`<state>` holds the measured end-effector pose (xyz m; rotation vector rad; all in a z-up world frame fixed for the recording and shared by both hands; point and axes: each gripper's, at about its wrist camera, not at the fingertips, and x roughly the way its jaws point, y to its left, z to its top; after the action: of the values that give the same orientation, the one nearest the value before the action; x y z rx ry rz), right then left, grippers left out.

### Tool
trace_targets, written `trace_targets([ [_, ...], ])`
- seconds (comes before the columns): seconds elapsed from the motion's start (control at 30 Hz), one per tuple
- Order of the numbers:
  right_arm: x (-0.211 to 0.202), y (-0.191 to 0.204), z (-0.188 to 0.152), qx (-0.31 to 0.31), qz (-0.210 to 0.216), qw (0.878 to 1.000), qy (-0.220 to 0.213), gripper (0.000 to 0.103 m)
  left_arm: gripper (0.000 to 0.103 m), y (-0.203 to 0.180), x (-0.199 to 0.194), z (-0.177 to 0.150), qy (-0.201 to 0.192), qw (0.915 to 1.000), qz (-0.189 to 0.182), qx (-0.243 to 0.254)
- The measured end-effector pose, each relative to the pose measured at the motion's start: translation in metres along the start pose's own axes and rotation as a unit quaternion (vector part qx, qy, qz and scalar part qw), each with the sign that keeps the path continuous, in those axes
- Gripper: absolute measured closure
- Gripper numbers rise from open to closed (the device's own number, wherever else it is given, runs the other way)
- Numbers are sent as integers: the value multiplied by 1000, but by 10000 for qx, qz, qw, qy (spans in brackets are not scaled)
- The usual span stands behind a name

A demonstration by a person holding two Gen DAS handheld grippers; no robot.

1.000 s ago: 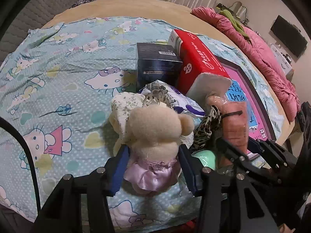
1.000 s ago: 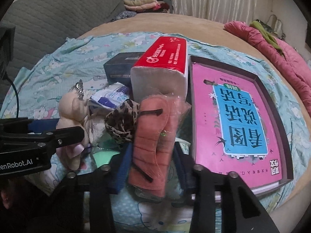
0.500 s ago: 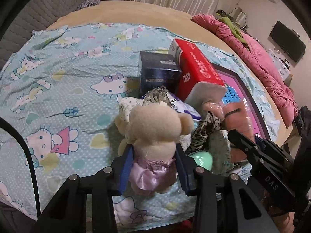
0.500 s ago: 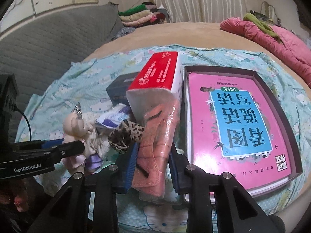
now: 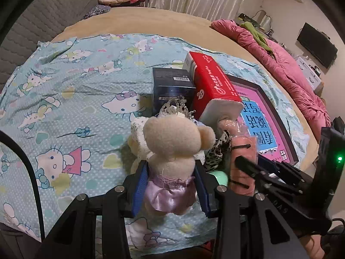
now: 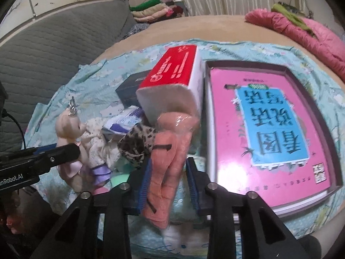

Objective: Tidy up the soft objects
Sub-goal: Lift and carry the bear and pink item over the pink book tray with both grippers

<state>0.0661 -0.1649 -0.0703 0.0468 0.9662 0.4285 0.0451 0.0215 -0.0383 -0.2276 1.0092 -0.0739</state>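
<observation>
- The left gripper (image 5: 170,185) was pinching a cream teddy bear (image 5: 172,151) by its lilac skirt, both blue pads tight against the cloth, its jaws having closed a little just before.
- The bear sat upright above a blue cartoon-print sheet (image 5: 71,108), a small silver crown (image 5: 172,108) just behind its head.
- The right gripper (image 6: 168,183) had a folded salmon-pink towel in clear wrap (image 6: 168,157) between its blue pads; the left pad touched it, the right pad looked slightly off it, the jaws having just been opening.
- The towel stood on end, leaning against a red and white tissue pack (image 6: 172,79).
- Just left of the towel lay a leopard-print cloth (image 6: 138,142), and beside that a small white and purple packet (image 6: 125,123).
- A dark box (image 5: 172,86) stood behind the bear, touching the tissue pack.
- A pink book (image 6: 269,129) lay flat in a shallow tray (image 6: 332,142) right of the pack.
</observation>
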Motion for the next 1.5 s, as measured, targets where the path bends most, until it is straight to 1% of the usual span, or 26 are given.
trace_targets([
  [0.03,2,1,0,-8,-29,10000,44,53,61,0,-1,0,-4,10000,-8,5],
  [0.07,4,3,-1,-32,-45,10000,78,52,61,-1,-2,0,-10,10000,-33,-1],
  [0.17,7,11,-3,-188,-159,9996,112,50,61,-1,-4,0,-36,10000,-57,11],
  [0.27,12,20,-7,-441,-457,9978,175,50,61,-1,-5,0,-41,10000,-79,9],
  [0.33,14,18,-8,-439,-487,9976,218,63,61,-2,-6,-1,-27,9999,-116,17],
  [0.37,13,15,-9,-383,-394,9982,228,74,61,-3,-6,-1,-30,9999,-113,24],
  [0.5,2,3,-5,-160,-94,9998,-10,85,61,-8,-7,-2,-32,9999,-146,76],
  [0.63,-12,-6,0,21,119,9995,-290,87,61,-16,-12,0,-72,9997,-177,161],
  [0.8,-25,-21,5,323,394,9975,-494,87,61,-34,-15,5,-95,9992,-223,311],
  [1.0,-42,-39,11,639,435,9939,-787,87,61,-63,-16,14,-152,9979,-304,559],
  [1.17,-59,-60,16,891,281,9904,-1020,87,61,-91,-15,18,-171,9958,-357,825],
  [1.4,-79,-93,20,968,-378,9866,-1259,87,61,-131,-1,23,-42,9927,-504,1099],
  [1.5,-83,-115,16,1139,-510,9839,-1277,87,61,-145,9,25,73,9913,-565,1185],
])
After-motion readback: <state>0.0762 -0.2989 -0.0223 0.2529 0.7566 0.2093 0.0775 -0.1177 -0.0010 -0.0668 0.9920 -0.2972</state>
